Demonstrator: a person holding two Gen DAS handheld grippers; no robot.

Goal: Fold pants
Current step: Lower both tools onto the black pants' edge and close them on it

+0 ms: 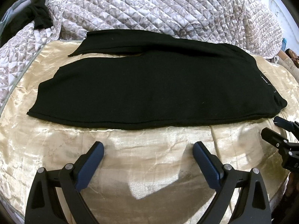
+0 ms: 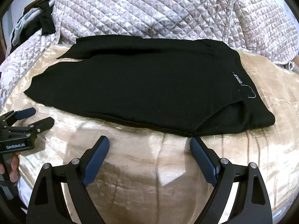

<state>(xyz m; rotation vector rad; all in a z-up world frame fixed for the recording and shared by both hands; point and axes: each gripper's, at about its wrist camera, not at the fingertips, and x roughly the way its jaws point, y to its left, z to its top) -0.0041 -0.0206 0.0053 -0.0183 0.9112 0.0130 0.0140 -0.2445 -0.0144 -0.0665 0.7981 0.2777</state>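
Note:
Black pants (image 1: 149, 85) (image 2: 140, 85) lie flat across a shiny beige cover, waist to the right with a small white-lettered label (image 2: 237, 79), leg ends to the left. One leg lies mostly over the other, the far leg showing behind. My left gripper (image 1: 148, 147) hovers open just short of the pants' near edge, nothing between its blue pads (image 1: 97, 153). My right gripper (image 2: 149, 142) is open too, its right fingertip close to the near hem by the waist. Each gripper shows at the edge of the other's view: the right gripper (image 1: 276, 128), the left gripper (image 2: 35, 117).
The beige cover (image 1: 142, 171) (image 2: 149, 177) spreads over a bed. A quilted floral blanket (image 1: 149, 9) (image 2: 158, 13) is heaped behind the pants. Dark clothing (image 1: 37, 16) lies at the far left. A hand (image 2: 13, 168) holds the left gripper's handle. A person lies at the far right (image 1: 291, 56).

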